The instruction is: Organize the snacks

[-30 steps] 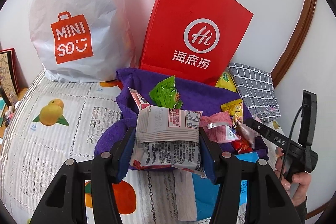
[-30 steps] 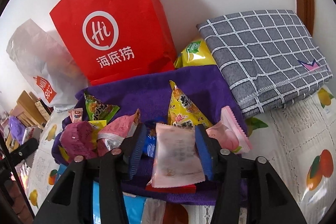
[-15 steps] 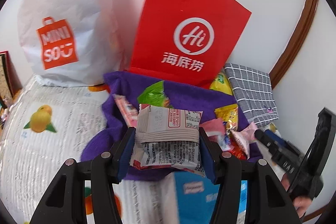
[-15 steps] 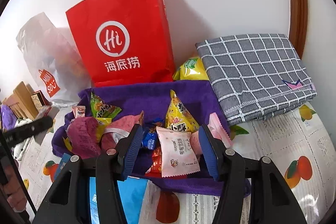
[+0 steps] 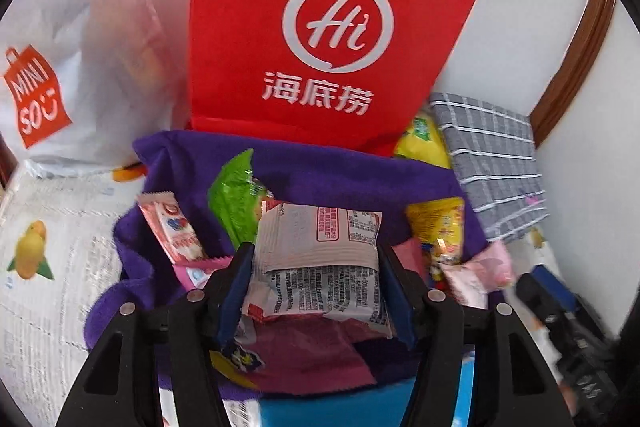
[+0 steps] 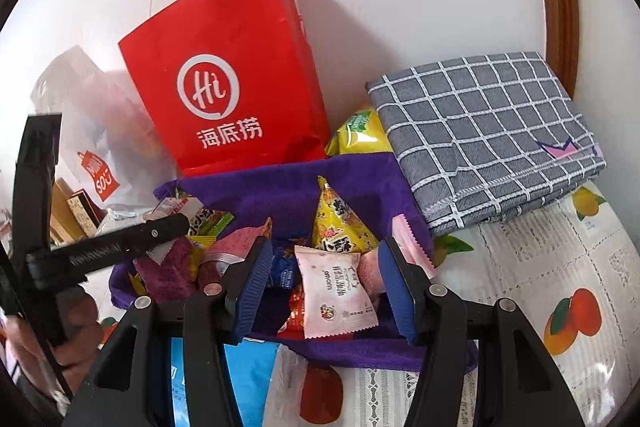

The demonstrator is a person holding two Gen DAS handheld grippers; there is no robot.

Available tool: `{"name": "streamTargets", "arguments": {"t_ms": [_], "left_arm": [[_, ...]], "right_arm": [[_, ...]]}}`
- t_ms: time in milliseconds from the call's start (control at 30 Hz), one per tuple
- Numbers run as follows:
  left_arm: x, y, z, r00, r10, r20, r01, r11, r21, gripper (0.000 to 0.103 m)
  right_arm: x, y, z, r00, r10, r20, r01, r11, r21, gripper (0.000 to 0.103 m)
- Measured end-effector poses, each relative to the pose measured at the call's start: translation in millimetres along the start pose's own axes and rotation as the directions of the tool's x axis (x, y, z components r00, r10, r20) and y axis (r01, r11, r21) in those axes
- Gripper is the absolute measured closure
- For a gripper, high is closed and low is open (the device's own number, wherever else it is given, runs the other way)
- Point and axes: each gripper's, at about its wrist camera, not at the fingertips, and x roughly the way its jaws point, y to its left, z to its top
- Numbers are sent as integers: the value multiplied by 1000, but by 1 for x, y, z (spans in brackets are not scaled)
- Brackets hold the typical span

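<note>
A purple towel (image 5: 344, 171) holds several snack packets. My left gripper (image 5: 316, 287) is shut on a pale printed snack packet (image 5: 320, 259) and holds it above the towel, near a green packet (image 5: 236, 195) and a pink-white packet (image 5: 172, 231). My right gripper (image 6: 326, 287) is open and empty over the towel (image 6: 360, 183); a pale pink packet (image 6: 336, 291) lies between its fingers, a yellow triangular packet (image 6: 340, 227) just behind. The left gripper's finger (image 6: 120, 243) shows at the left of the right wrist view.
A red paper bag (image 5: 328, 27) stands against the wall behind the towel, a white MINISO bag (image 5: 72, 67) to its left. A folded grey checked cloth (image 6: 488, 135) lies at the right, a yellow-green bag (image 6: 360, 135) beside it. A blue box (image 6: 248, 383) lies in front.
My left gripper has carried its packet forward and right over the towel. My right gripper let go of the pale pink packet, opened wider and drew back a little.
</note>
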Motion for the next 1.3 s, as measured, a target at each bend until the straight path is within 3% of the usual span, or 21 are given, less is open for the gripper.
{"name": "streamTargets", "arguments": {"t_ms": [233,600,733,900,1300], "left_arm": [[4,9,1,999,-39,-14,38,999,-28,39],[-11,13,-4,1000,-13,-17,13,1000,-16,28],[-21,14,-10,1000,12,-3,-12,1000,5,28],[-34,25,-25,1000,-19,1,19,1000,-16,28],[-41,34,-54,1000,25,10,-25,1000,2,28]], "right_arm": [[-1,-5,0,1000,13,-3,-13,999,32,48],[3,5,-2,1000,11,-13,-11,1000,-4,48],[1,6,-2,1000,13,-7,-13,1000,-7,47],[1,9,-4,1000,14,-7,-14,1000,-17,48],[2,28,-10,1000,-18,-11,17,995,-100,48]]}}
